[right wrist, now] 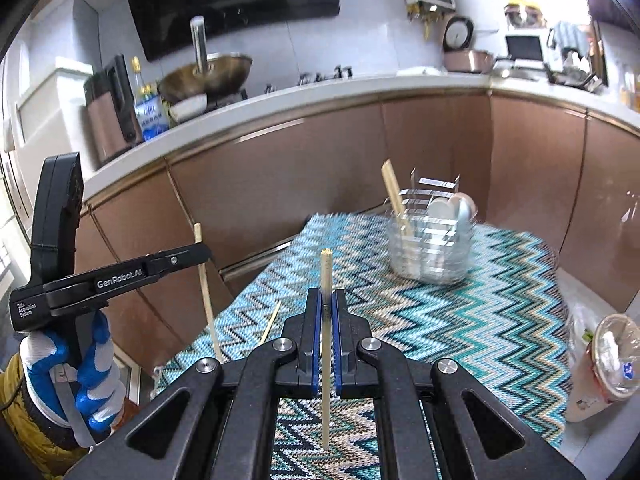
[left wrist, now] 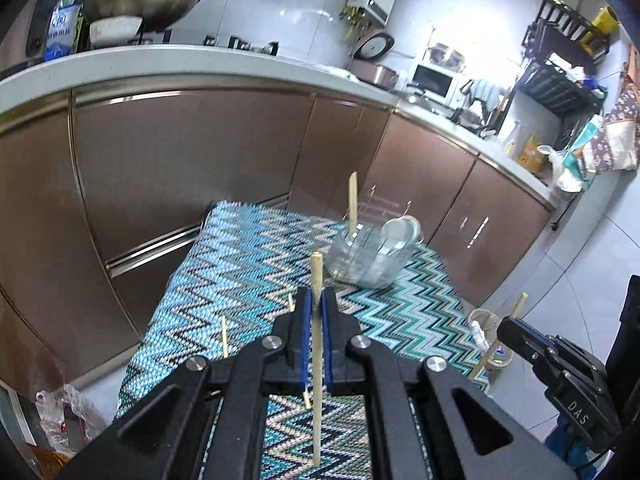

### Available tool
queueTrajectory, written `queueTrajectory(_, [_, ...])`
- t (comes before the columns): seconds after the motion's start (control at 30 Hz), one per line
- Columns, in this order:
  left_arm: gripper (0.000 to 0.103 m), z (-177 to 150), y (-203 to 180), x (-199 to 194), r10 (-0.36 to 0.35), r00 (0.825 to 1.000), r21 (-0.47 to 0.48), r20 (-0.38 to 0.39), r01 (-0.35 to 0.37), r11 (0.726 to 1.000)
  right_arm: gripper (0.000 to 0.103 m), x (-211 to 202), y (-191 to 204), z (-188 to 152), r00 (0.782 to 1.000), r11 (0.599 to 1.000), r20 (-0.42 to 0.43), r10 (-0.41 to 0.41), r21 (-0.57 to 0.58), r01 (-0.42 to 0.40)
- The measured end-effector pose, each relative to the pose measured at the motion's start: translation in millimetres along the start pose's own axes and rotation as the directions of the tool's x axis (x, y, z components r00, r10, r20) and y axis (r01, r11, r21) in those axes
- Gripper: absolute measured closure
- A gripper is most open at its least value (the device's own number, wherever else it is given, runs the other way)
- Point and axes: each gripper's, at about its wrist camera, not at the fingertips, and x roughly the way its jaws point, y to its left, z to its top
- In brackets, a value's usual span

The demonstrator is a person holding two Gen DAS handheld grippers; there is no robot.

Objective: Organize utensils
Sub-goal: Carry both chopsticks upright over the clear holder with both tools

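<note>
The left gripper [left wrist: 316, 308] is closed on one bamboo chopstick [left wrist: 316, 360]; the blue pads [left wrist: 306, 340] press it from both sides. This chopstick stands almost upright between the fingers, with its thick end above the fingertips and its thin end below, over the near part of the zigzag cloth [left wrist: 248, 248] that covers the table.

The right gripper [right wrist: 326, 308] is closed in the same way on a second chopstick [right wrist: 326, 360], which also stands upright, with its top end a little above the fingertips. In the right wrist view the left gripper [right wrist: 202, 250] appears at the left side, beyond the left edge of the cloth [right wrist: 460, 320], with its chopstick [right wrist: 206, 288] hanging down from the tips. A hand in a blue and white glove [right wrist: 94, 364] holds its handle.

The wire utensil basket [right wrist: 432, 240] stands near the far right corner of the cloth, close to the brown cabinets [right wrist: 280, 184]. A pair of chopsticks [right wrist: 394, 196] leans inside it on its left side, and white spoons [right wrist: 448, 210] stand on its right side. The basket looks blurred in both views.

One more chopstick [right wrist: 270, 322] lies on the cloth near its left edge, just beside the left finger of the right gripper. A plastic cup with a lid [right wrist: 600, 368] stands beyond the right edge of the cloth.
</note>
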Motion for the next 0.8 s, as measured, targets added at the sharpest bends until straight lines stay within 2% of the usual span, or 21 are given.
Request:
queueTrajectory(0.23, [0.098, 29, -24, 4, -0.046, 0.998, 0.031, 0.051, 0.045, 0.999, 0.098, -15, -19, 24, 0.995, 1.0, 0.1, -0.027, 0.012, 0.026])
queueTrajectory(0.43, [0.098, 75, -48, 22, -0.098, 0.986, 0.051, 0.132, 0.092, 0.994, 0.098, -8, -34, 62, 0.979, 1.0, 0.203, -0.031, 0.0, 0.032])
queueTrajectory(0.63, [0.098, 123, -61, 58, -0.125, 0.963, 0.046, 0.238, 0.118, 0.992, 0.098, 20, -52, 112, 0.942, 1.0, 0.336, -0.004, -0.006, 0.007])
queueTrajectory(0.8, [0.098, 150, -67, 107, -0.121, 0.946, 0.038, 0.301, 0.115, 0.993, 0.098, 62, -70, 143, 0.921, 0.999, 0.389, -0.025, -0.017, 0.034])
